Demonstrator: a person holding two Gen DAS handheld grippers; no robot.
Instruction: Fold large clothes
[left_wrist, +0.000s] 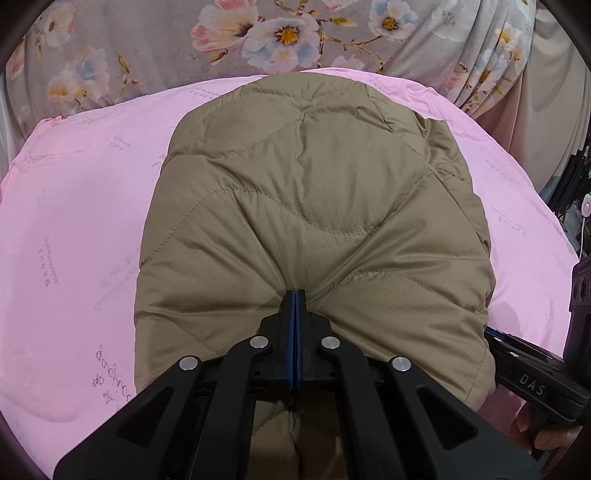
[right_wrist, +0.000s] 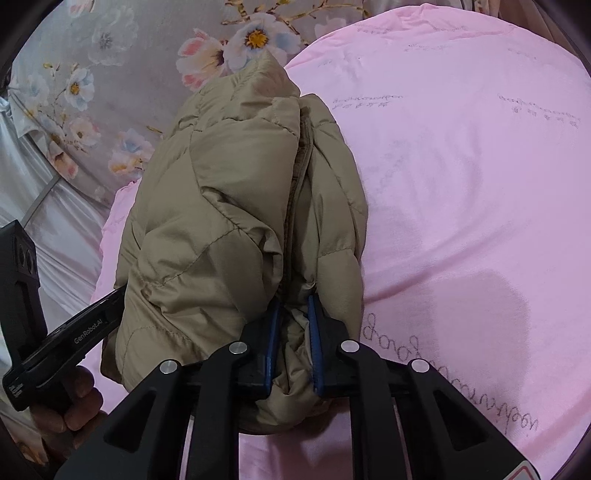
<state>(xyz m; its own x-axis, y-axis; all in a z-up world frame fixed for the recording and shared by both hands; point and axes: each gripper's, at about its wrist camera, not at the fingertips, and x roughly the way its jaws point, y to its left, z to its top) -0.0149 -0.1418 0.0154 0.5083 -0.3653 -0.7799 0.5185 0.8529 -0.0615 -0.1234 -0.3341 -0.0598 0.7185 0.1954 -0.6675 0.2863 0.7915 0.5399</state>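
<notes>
left claw (left_wrist: 294, 295): pads closed, pinching quilted khaki jacket (left_wrist: 314, 206) near edge, bottom centre | right claw (right_wrist: 293, 306): clamped on jacket fold, bottom centre | jacket: folded bundle mid-frame on pink sheet (left_wrist: 81, 206) | floral fabric (left_wrist: 147, 48): top of frame

left claw (left_wrist: 295, 295): blue pads pressed together, lower centre | right claw (right_wrist: 293, 306): pads slightly apart, clamping fabric, lower centre
</notes>
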